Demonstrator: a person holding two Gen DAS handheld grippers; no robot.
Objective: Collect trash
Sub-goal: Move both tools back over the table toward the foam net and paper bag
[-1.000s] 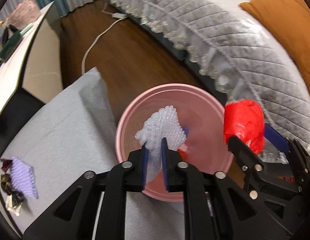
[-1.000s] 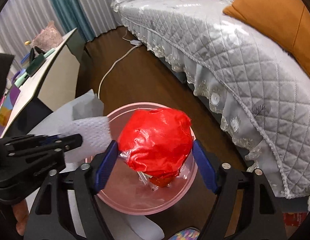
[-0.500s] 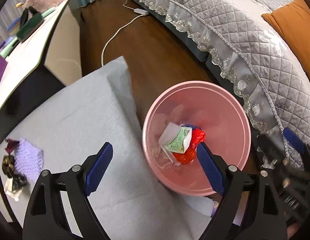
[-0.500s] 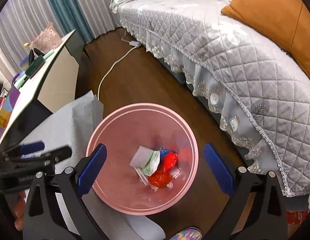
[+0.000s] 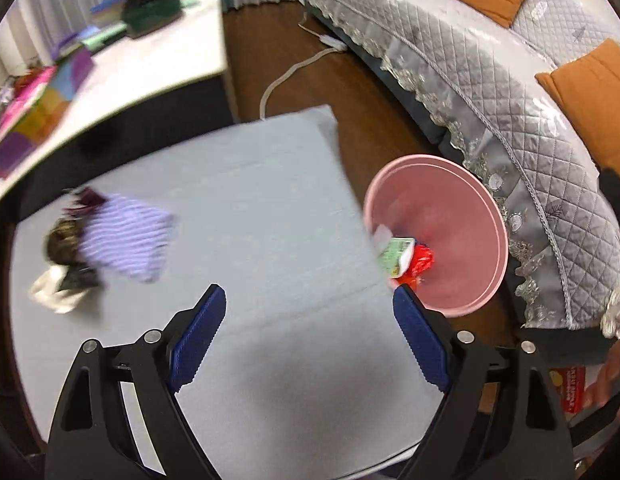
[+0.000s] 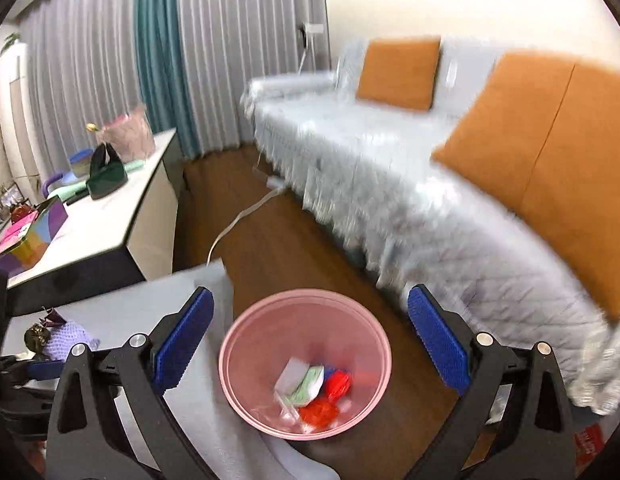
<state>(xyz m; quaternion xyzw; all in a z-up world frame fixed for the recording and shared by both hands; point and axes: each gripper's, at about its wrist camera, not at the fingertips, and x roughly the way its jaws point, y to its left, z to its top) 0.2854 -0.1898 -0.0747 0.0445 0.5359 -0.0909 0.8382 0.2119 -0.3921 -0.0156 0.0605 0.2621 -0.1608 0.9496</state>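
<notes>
Standing wide open and empty, left gripper (image 5: 308,334) and right gripper (image 6: 310,338) hold nothing. Remaining trash pile (image 5: 106,240) lies on the grey cloth (image 5: 250,200), left of the pink bin (image 6: 306,364); next fetch it.

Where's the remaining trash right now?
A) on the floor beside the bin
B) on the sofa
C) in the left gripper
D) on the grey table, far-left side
D: the purple-striped wrapper pile lies on the grey table, while the left gripper and right gripper are open and empty.
</notes>
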